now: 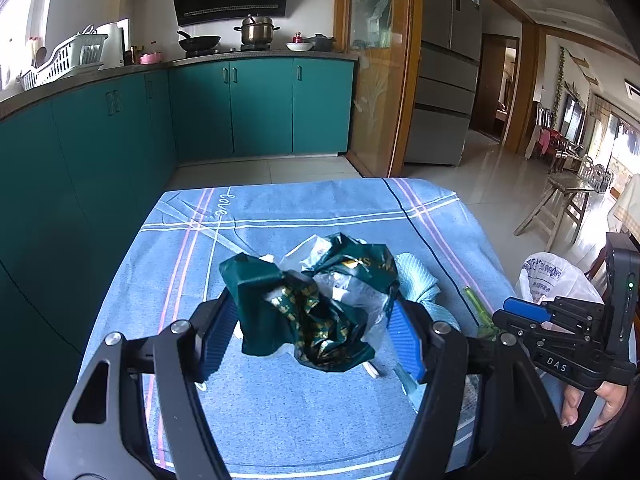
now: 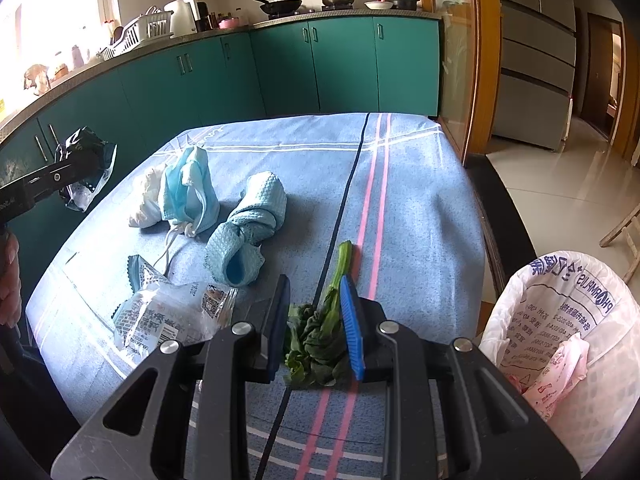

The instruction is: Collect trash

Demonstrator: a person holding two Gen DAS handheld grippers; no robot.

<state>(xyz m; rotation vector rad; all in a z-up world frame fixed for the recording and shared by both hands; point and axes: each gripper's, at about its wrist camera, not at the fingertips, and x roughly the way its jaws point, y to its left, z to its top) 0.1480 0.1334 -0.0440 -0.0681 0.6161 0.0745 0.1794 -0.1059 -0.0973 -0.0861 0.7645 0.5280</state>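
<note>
My left gripper (image 1: 312, 332) is shut on a crumpled dark green and clear plastic wrapper (image 1: 316, 304), held above the blue tablecloth (image 1: 280, 412); the wrapper also shows in the right wrist view (image 2: 86, 168). My right gripper (image 2: 316, 320) stands around a wilted green vegetable stalk (image 2: 320, 332) lying on the cloth, its blue pads on either side; whether they press it I cannot tell. A blue face mask (image 2: 192, 192), white tissue (image 2: 146, 200), a clear printed snack bag (image 2: 160, 312) and a rolled blue waffle cloth (image 2: 248, 228) lie on the table.
A bin lined with a white printed bag (image 2: 568, 320) stands beside the table's right edge, with a pink wrapper (image 2: 560, 372) inside. Teal kitchen cabinets (image 2: 280, 64) run behind and to the left. A wooden stool (image 1: 560, 208) and fridge (image 1: 444, 80) stand to the right.
</note>
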